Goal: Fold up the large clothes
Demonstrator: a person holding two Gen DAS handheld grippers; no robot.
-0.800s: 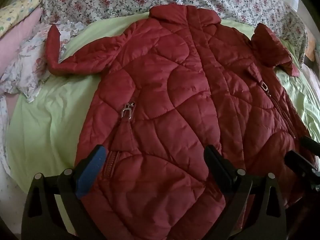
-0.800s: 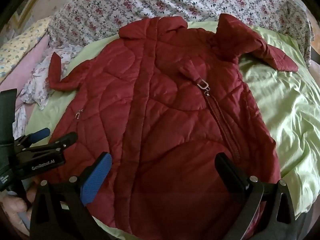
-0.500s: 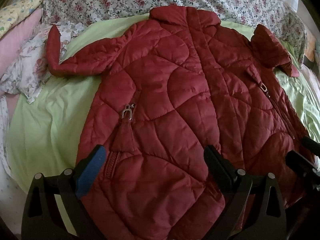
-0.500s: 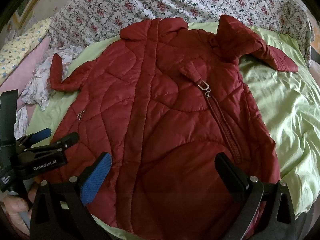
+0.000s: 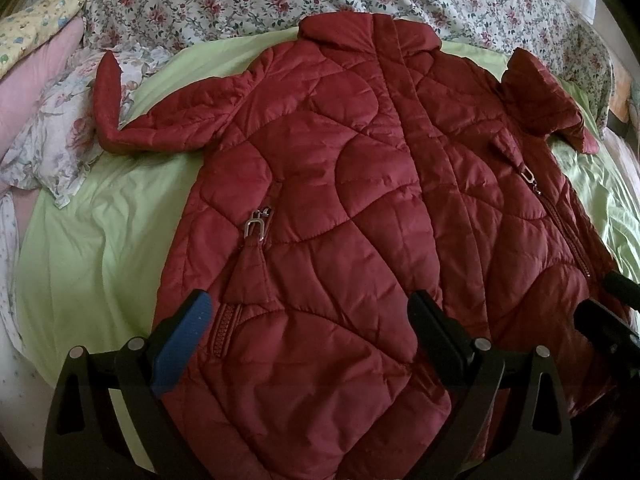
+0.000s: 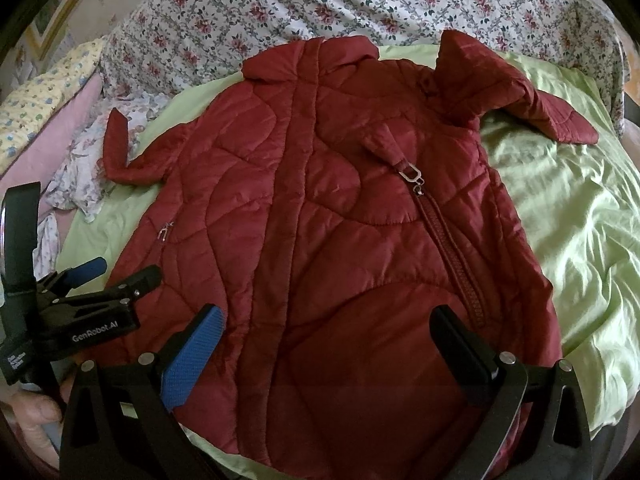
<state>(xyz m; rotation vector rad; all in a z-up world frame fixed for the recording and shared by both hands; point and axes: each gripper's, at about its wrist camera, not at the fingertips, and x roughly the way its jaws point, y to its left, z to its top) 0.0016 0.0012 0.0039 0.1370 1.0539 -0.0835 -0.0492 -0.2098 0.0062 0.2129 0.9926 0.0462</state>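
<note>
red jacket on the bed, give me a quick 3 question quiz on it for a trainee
1. True or false: the red jacket lies spread front side up on the green sheet.
2. Multiple choice: what are the left gripper and right gripper doing? A) each clamped on a sleeve B) both with jaws open near the hem, holding nothing C) one shut on the collar
3. Fill in: the left sleeve ends on a crumpled ____ print cloth beside the sheet.

Key: 1 true; 2 B; 3 floral
</note>
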